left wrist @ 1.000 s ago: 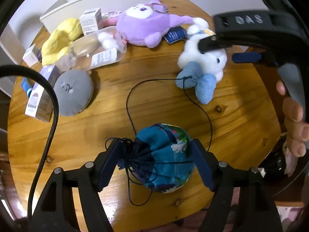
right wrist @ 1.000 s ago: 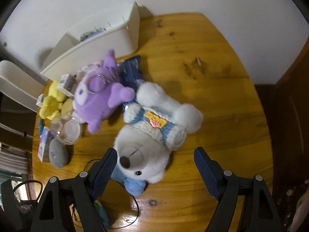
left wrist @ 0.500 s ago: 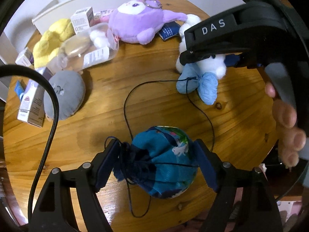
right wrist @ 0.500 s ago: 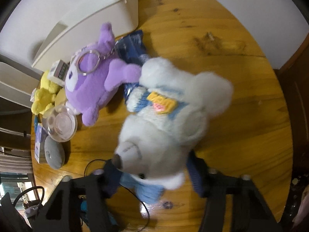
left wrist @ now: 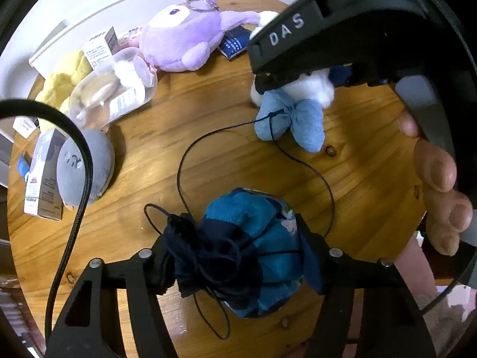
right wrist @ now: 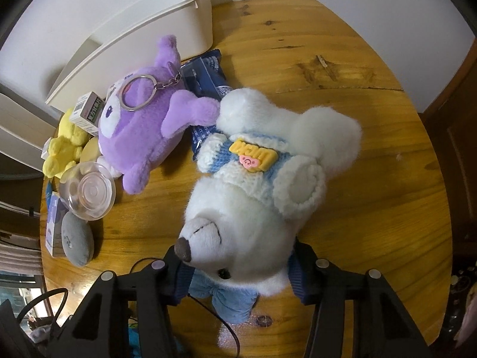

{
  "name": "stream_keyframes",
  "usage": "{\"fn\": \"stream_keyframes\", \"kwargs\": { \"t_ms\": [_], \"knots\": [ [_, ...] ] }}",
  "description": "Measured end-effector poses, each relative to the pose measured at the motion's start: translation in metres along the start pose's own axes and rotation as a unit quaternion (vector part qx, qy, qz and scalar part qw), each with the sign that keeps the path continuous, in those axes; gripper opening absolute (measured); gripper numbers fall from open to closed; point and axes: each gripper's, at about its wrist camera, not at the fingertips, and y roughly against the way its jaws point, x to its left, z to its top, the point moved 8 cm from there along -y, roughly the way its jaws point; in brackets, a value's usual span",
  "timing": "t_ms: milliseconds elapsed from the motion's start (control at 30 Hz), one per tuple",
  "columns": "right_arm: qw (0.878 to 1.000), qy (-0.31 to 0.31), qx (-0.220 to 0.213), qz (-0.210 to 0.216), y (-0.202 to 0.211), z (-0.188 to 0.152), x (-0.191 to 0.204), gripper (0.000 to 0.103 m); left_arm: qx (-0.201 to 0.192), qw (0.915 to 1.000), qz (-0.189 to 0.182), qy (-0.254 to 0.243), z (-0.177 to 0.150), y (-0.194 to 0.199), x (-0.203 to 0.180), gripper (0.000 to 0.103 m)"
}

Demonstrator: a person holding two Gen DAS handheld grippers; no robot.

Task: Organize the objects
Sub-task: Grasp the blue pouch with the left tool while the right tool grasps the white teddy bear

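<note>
A blue drawstring pouch (left wrist: 256,232) with a long dark cord lies on the round wooden table (left wrist: 167,155) near its front edge. My left gripper (left wrist: 238,256) has the pouch between its jaws; they are closing and both pads press into the cloth. A white plush bear (right wrist: 262,197) in a blue-and-white sweater lies on its back, its blue bow (left wrist: 292,119) towards the pouch. My right gripper (right wrist: 238,274) stands over the bear's head, jaws closing, pads squeezing the head from both sides.
A purple plush (right wrist: 140,137) with a key ring, a dark blue packet (right wrist: 205,74), a clear jar (right wrist: 88,192), a grey cushion (right wrist: 77,238), a yellow plush (right wrist: 64,146) and small boxes crowd the left. A white bin (right wrist: 134,35) stands behind them. A hand (left wrist: 438,197) holds the right gripper.
The right gripper came down over the bear's head and its jaws closed in on it. The left jaws narrowed onto the pouch, which now bunches between them.
</note>
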Motion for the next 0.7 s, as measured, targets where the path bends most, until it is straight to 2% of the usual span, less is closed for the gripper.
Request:
{"fn": "stream_keyframes", "kwargs": {
  "t_ms": [200, 333, 467, 533, 600, 700],
  "knots": [
    [1.000, -0.002, 0.004, 0.010, 0.007, -0.008, 0.001, 0.051, -0.017, 0.9998, 0.009, 0.011, 0.002, 0.015, 0.011, 0.063],
    [1.000, -0.001, -0.005, 0.021, 0.023, -0.013, 0.006, 0.051, -0.047, 0.9986, 0.023, 0.011, 0.011, 0.039, 0.022, 0.063],
    [0.999, 0.006, -0.028, 0.033, 0.048, -0.007, 0.019, 0.051, -0.076, 0.9967, 0.017, 0.022, 0.015, 0.073, 0.038, 0.063],
    [0.998, 0.010, -0.043, 0.039, 0.062, -0.009, 0.022, 0.051, -0.090, 0.9953, 0.018, 0.030, 0.023, 0.087, 0.039, 0.063],
    [0.997, 0.016, -0.060, 0.046, 0.074, -0.005, 0.027, 0.051, -0.107, 0.9933, 0.017, 0.038, 0.045, 0.102, 0.051, 0.063],
    [0.995, 0.023, -0.081, 0.060, 0.091, 0.012, 0.038, 0.051, -0.131, 0.9901, 0.023, 0.045, 0.063, 0.122, 0.060, 0.063]
  ]
}}
